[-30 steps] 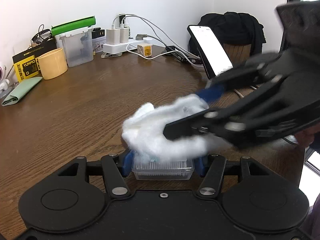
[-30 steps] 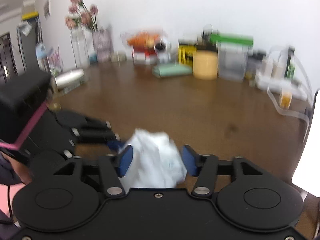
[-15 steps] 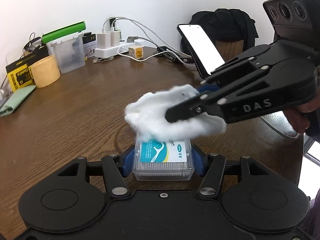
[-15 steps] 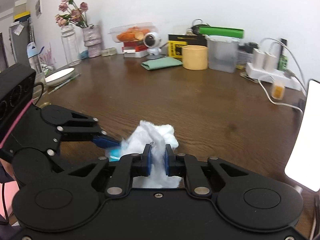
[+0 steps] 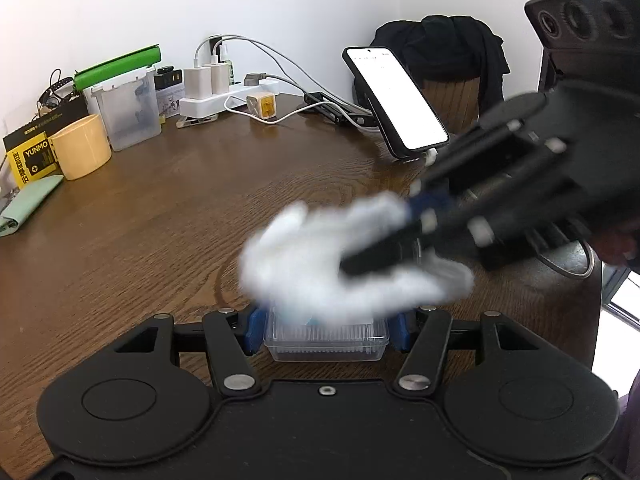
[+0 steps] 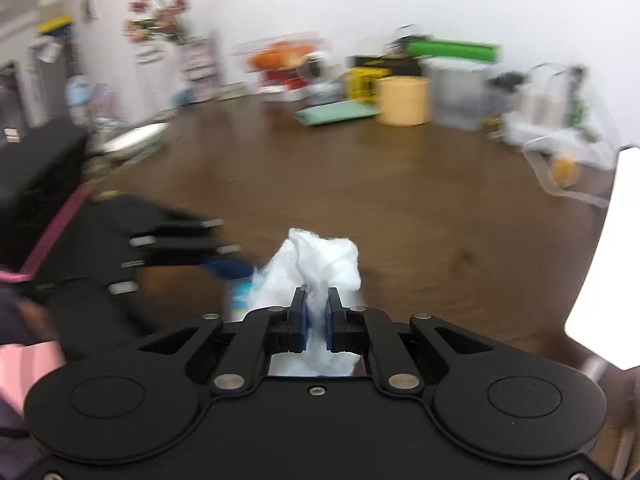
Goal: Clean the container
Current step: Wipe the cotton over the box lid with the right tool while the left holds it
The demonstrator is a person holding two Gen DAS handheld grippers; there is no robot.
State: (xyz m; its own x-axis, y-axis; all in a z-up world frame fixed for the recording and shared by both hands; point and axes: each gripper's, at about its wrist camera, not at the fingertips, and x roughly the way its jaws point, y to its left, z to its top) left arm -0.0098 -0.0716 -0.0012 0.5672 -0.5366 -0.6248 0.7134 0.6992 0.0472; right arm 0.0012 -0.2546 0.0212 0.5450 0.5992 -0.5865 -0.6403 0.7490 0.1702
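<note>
Left gripper (image 5: 326, 330) closed on a small clear plastic box (image 5: 326, 342), its blue pads (image 5: 253, 330) pressing against the two short sides of the box, which is held just above the brown wooden surface (image 5: 160, 216). Right gripper (image 6: 316, 322) clamped tight on a wad of white tissue (image 6: 320, 264), the blue pads pinching a narrow fold of it while the rest bulges out ahead of the fingertips. In the left wrist view the right gripper enters from the right, blurred, and the tissue lies over the top of the box, covering most of the lid; only the near wall and rim of the box show beneath it. In the right wrist view the left gripper stands at the left, blurred, with a patch of the box's blue-and-white label visible beside the tissue. Along the far edge of the surface, well apart from the box: a yellow cup (image 5: 80, 146), a clear tub with a green lid (image 5: 128, 114), a white power strip with chargers (image 5: 216, 94), and a phone (image 5: 396, 100) propped upright with its screen lit. A person's hand (image 5: 618, 244) grips the right gripper's handle at the right edge.
</note>
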